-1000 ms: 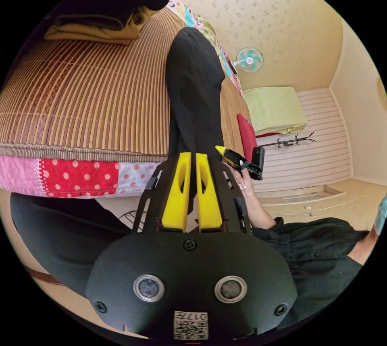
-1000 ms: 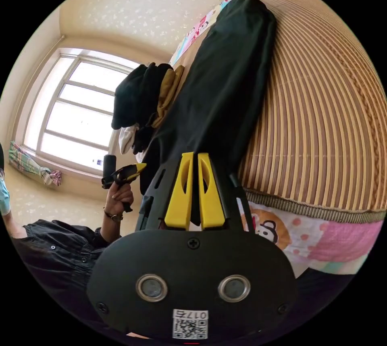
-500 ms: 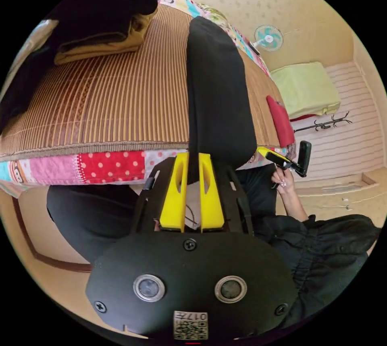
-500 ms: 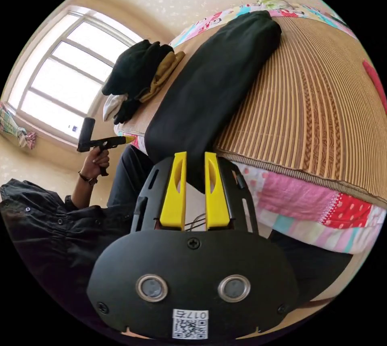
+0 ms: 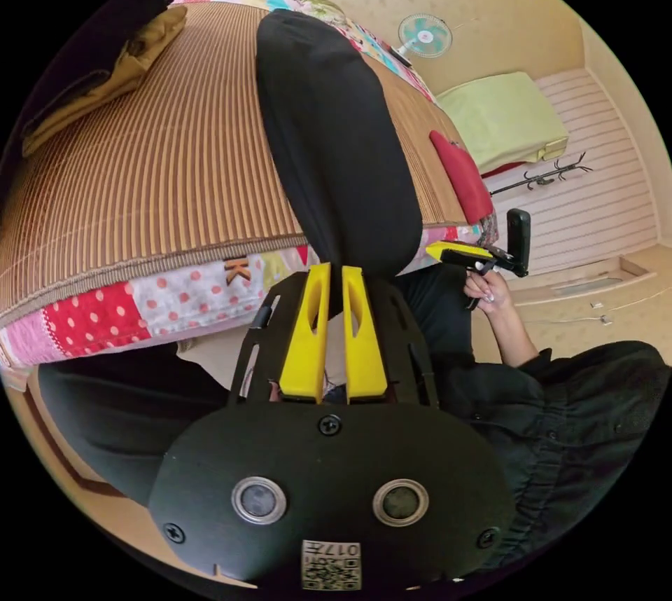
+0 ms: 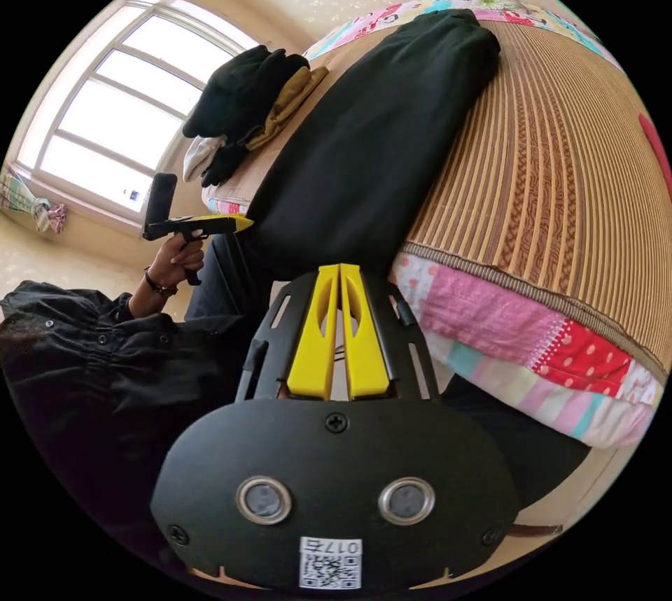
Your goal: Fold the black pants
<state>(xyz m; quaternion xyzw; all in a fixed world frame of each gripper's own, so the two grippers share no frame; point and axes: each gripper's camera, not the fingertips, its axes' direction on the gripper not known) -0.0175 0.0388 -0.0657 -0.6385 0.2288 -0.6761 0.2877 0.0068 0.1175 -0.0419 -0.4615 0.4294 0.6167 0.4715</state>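
While the black pants (image 5: pixel 336 139) lie folded lengthwise on the striped mat (image 5: pixel 161 160), stretching away from my left claw (image 5: pixel 334 270), that claw's yellow jaws sit nearly together with the near end of the pants just past their tips; I cannot tell whether they pinch cloth; my right claw (image 6: pixel 340 268) has its jaws together at the tips, right at the hanging edge of the pants (image 6: pixel 371 139); a pile of clothes (image 6: pixel 245 104) rests beyond, beside the window (image 6: pixel 119 125).

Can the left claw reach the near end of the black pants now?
Probably yes. The left claw sits right at the near end of the pants, which hangs over the bed edge, with nothing between.
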